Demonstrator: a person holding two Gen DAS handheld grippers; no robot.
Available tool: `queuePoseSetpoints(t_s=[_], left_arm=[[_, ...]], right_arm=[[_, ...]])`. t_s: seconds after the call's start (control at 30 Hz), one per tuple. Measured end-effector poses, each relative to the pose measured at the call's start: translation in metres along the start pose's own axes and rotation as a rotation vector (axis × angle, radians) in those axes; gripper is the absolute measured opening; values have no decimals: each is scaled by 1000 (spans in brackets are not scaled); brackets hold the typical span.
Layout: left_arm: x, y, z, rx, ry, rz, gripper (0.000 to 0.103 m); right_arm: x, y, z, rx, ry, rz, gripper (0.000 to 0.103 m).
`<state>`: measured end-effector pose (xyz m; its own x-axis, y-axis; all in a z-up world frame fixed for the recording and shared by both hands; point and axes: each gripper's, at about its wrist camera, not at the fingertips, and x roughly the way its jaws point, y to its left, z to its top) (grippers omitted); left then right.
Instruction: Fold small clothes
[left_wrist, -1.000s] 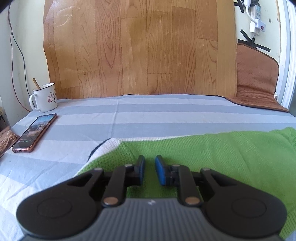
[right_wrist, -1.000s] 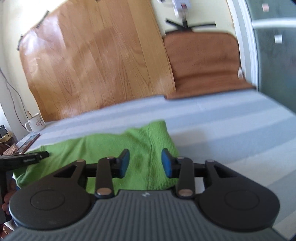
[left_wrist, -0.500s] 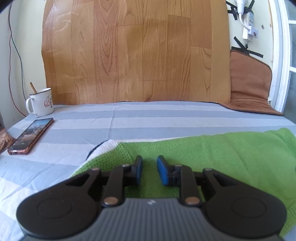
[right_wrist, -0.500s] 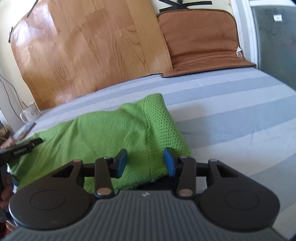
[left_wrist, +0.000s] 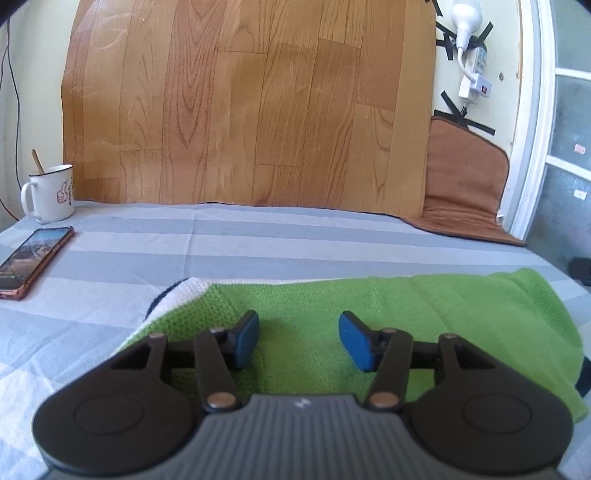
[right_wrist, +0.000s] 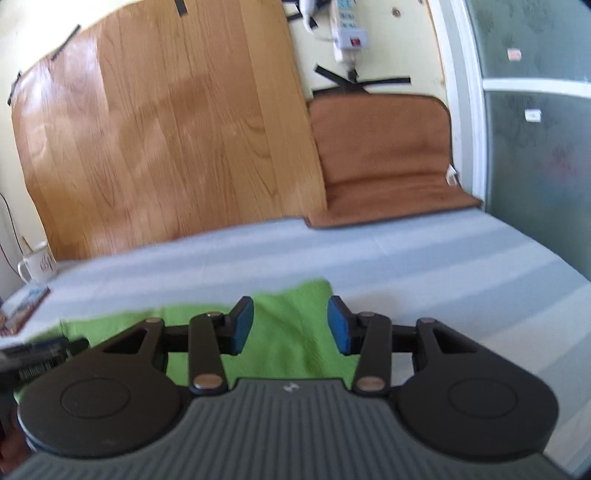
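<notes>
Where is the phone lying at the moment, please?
In the left wrist view the phone lies at the far left on the striped sheet, just in front of the white mug and well left of the green garment.

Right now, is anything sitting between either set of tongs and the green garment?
Nothing visible does. The left tongs and the right tongs both stand open directly over the green garment. The phone and mug lie well off to the side.
</notes>
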<state>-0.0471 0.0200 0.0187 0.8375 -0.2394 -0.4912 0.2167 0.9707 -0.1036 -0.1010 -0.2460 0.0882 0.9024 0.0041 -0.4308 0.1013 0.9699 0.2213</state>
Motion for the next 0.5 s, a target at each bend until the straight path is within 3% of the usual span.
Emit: queuePoseSetpoints(t_s=[0.2,0.27,0.33,0.4,0.5], left_arm=[[-2,3,1,-27,-6,-22,52],[-3,4,1,-33,-6,-29,52],[-3,5,1,-40,-5,-36,52],[-3,5,0,-45,-5,-45,53],[-3,6,1,-53,-3,-55,55]], right_arm=[[30,24,-7,-16,99,60,47],[43,23,-11,-9,155,28,48],[58,15,-19,-10,237,-82,48],[56,2,-19,69,226,-59,48],[57,4,-18,63,225,-76,47]])
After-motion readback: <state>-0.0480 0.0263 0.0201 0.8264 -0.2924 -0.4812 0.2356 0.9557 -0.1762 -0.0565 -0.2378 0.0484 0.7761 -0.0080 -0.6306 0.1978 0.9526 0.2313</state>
